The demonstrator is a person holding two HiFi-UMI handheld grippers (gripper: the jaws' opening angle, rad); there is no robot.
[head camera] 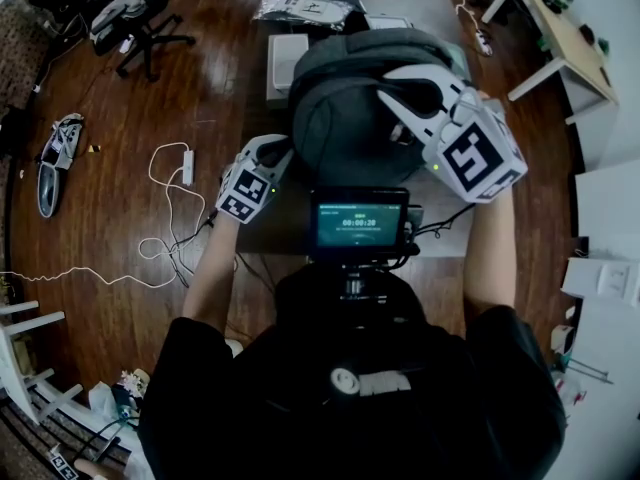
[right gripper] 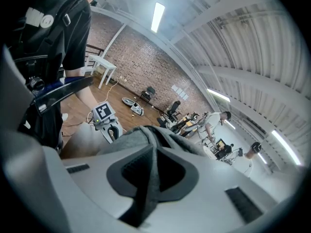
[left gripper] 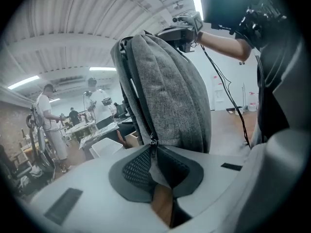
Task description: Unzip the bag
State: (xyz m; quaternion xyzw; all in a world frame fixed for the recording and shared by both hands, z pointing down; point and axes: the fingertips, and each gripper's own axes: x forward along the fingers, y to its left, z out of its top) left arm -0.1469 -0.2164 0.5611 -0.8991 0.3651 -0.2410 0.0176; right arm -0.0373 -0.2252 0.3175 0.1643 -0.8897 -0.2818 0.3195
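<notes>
The only writing that can be read stands on the small screen [head camera: 358,223], between the left claw [head camera: 284,154] and the right claw [head camera: 396,108] and nearer the person than both. Its light digits on a teal ground look like 00:00:20. A smaller line above them is too fine to read. The left claw's cube [head camera: 245,193] and the right claw's cube [head camera: 478,160] bear black-and-white square markers, without letters. Print on the packet [head camera: 305,8] beyond both claws is illegible.
</notes>
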